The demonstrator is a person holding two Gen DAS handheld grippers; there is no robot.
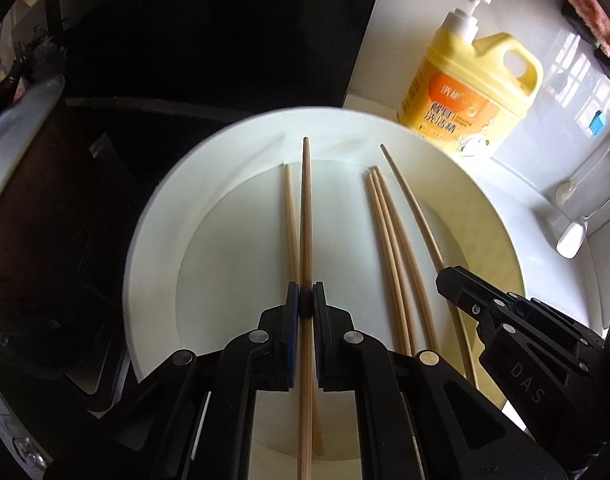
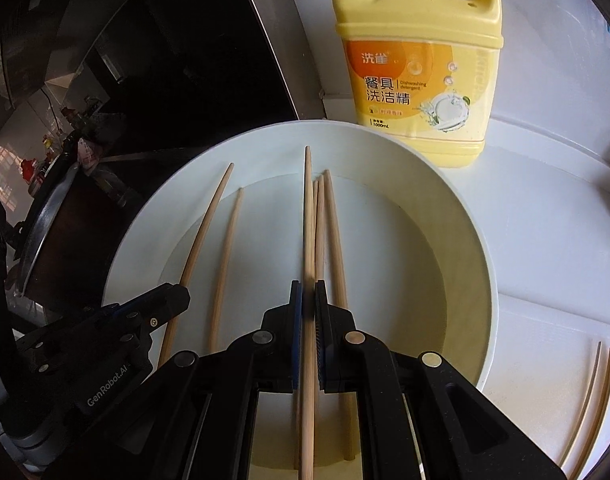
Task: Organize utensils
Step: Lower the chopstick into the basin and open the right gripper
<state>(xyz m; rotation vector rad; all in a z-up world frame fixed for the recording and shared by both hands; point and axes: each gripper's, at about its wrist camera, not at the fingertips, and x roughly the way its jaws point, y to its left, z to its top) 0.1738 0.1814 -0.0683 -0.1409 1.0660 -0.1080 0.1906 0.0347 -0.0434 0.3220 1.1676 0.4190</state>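
Note:
A white plate (image 1: 209,184) on the counter holds several wooden chopsticks. My left gripper (image 1: 305,304) is shut on one chopstick (image 1: 305,208) and holds it lengthwise over the plate; another chopstick (image 1: 290,216) lies just left of it and a group of three (image 1: 385,224) lies to the right. My right gripper (image 2: 308,304) is shut on a chopstick (image 2: 308,216) above the same plate (image 2: 457,208), next to a pair of chopsticks (image 2: 332,232). The right gripper shows in the left wrist view (image 1: 457,284), and the left gripper shows in the right wrist view (image 2: 173,300).
A yellow dish detergent bottle (image 2: 421,64) stands behind the plate on the white counter (image 2: 545,220). Two chopsticks (image 2: 597,392) lie on the counter at the right. A dark stovetop (image 1: 185,32) and a pot (image 1: 33,208) are at the left. White spoons (image 1: 573,232) lie at far right.

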